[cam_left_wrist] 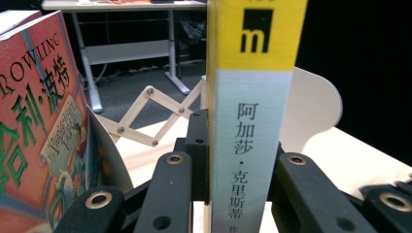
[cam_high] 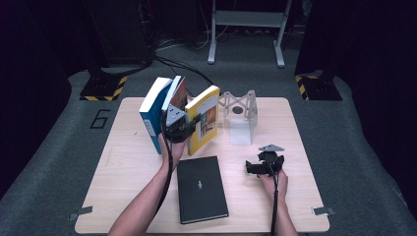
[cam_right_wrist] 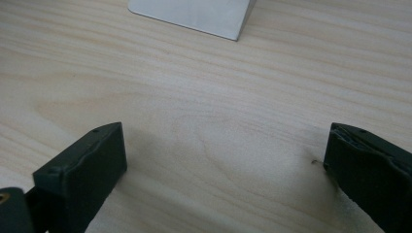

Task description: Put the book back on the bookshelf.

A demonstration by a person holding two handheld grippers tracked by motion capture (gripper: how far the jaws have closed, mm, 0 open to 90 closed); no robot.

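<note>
I see a black notebook (cam_high: 202, 189) lying flat on the counter (cam_high: 123, 162), and a blue book (cam_high: 152, 114) leaning beside a red-covered book (cam_left_wrist: 39, 126).

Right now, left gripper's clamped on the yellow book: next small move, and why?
Probably ease the yellow book upright toward the white bookend: the left gripper grips its spine, it stands tilted, apart from the red book, with a gap before the bookend.

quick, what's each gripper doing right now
Left gripper: shut on the spine of the upright yellow paperback book.
Right gripper: open, holding nothing, over the pale wooden table.
</note>
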